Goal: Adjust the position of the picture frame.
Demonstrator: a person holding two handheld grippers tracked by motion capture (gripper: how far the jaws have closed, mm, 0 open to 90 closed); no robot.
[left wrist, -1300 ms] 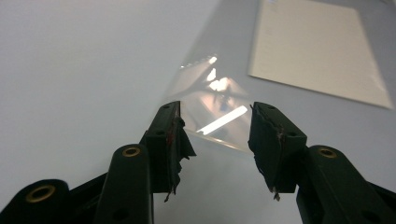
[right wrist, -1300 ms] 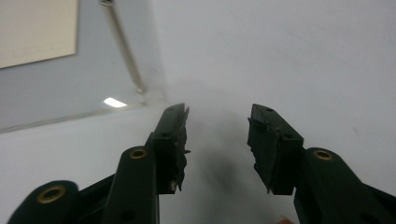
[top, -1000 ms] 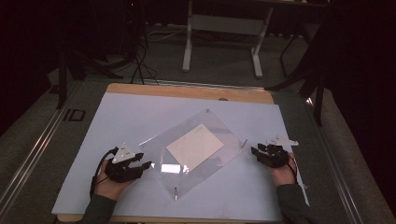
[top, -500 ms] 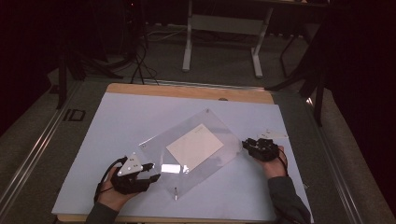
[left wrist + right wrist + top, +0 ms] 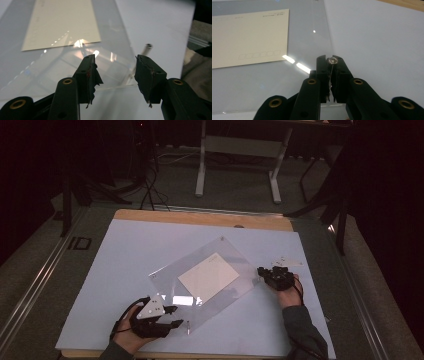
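Observation:
A clear acrylic panel (image 5: pixel 167 279) lies at an angle on the white mat, and a cream card (image 5: pixel 208 278) shows through its middle. My left gripper (image 5: pixel 176 316) is open at the panel's near corner, beside a small metal post (image 5: pixel 188 326). In the left gripper view the gripper (image 5: pixel 116 65) straddles the panel (image 5: pixel 112 37) edge, with the post (image 5: pixel 147 47) just past the right jaw. My right gripper (image 5: pixel 260 271) is at the panel's right corner. In the right gripper view it (image 5: pixel 333 62) is shut on a small silver screw (image 5: pixel 333 60) over the panel (image 5: pixel 307 30), right of the card (image 5: pixel 249 37).
The white mat (image 5: pixel 130 250) covers a wooden table (image 5: pixel 200 217). A few small light parts (image 5: pixel 285 262) lie on the mat just beyond my right gripper. A metal-legged stand (image 5: pixel 237 165) is on the floor behind the table.
My right gripper has moved left to the panel's right corner and shut on the screw. My left gripper has moved nearer and rightward to the panel's near corner.

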